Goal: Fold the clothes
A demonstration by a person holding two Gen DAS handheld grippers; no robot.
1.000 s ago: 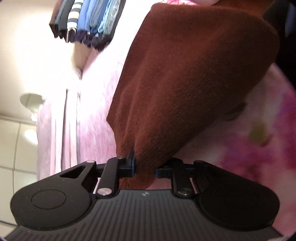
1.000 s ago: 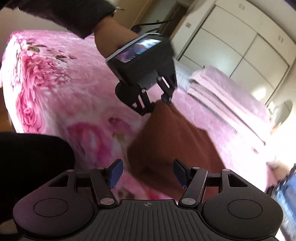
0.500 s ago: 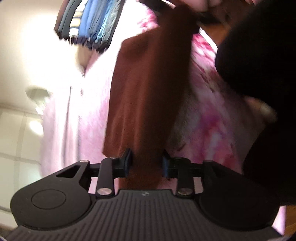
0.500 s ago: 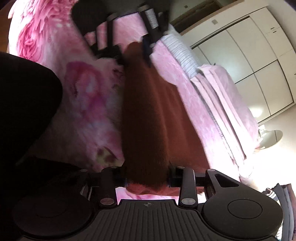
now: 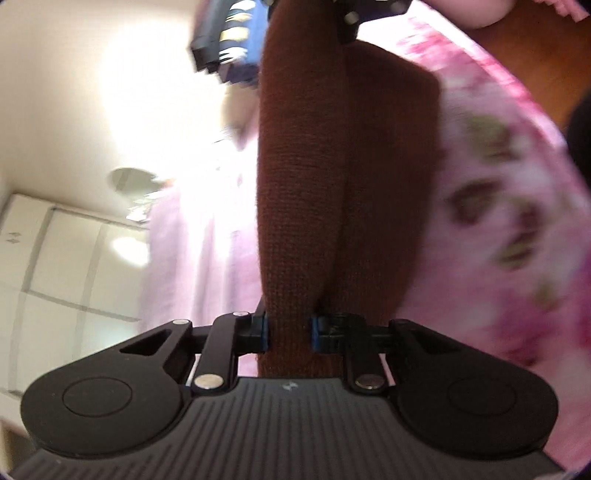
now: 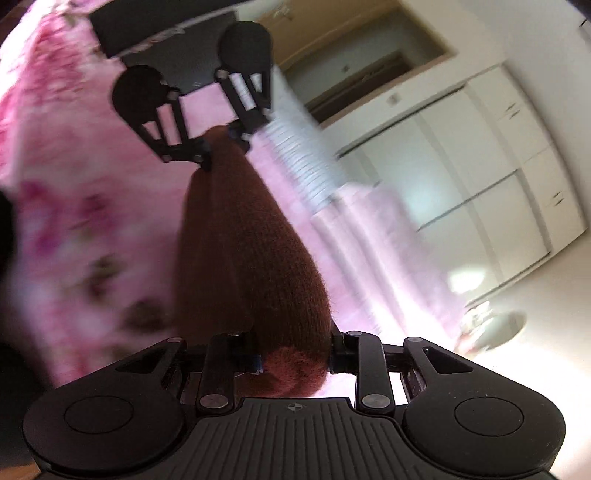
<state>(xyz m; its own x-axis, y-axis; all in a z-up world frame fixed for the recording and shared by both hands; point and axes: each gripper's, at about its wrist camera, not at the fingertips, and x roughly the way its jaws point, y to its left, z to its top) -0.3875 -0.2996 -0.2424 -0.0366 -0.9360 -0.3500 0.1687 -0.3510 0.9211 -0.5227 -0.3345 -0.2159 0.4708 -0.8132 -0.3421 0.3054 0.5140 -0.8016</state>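
Note:
A rust-brown knit garment [image 5: 303, 184] is stretched into a long narrow band between both grippers, above the pink floral bedspread [image 5: 498, 221]. My left gripper [image 5: 289, 329] has one end between its blue pads; the jaws are closing and press on the fabric. In the right wrist view the garment [image 6: 243, 258] runs from my right gripper [image 6: 295, 357], whose closing jaws pinch the near end, up to the left gripper [image 6: 221, 142]. The right gripper's fingertips [image 5: 349, 20] show at the top of the left wrist view.
A stack of folded blue and striped clothes [image 5: 229, 40] lies at the bed's far end. Folded pale pink bedding [image 6: 369, 240] and a striped white fold [image 6: 306, 162] lie beside the garment. White wardrobe doors [image 6: 498, 166] stand behind. A dark sleeve [image 5: 580, 129] is at the right edge.
The right gripper, open and short of the garment a second ago, now grips its near end. Both grippers rose, pulling the cloth from a wide drape into a narrow band.

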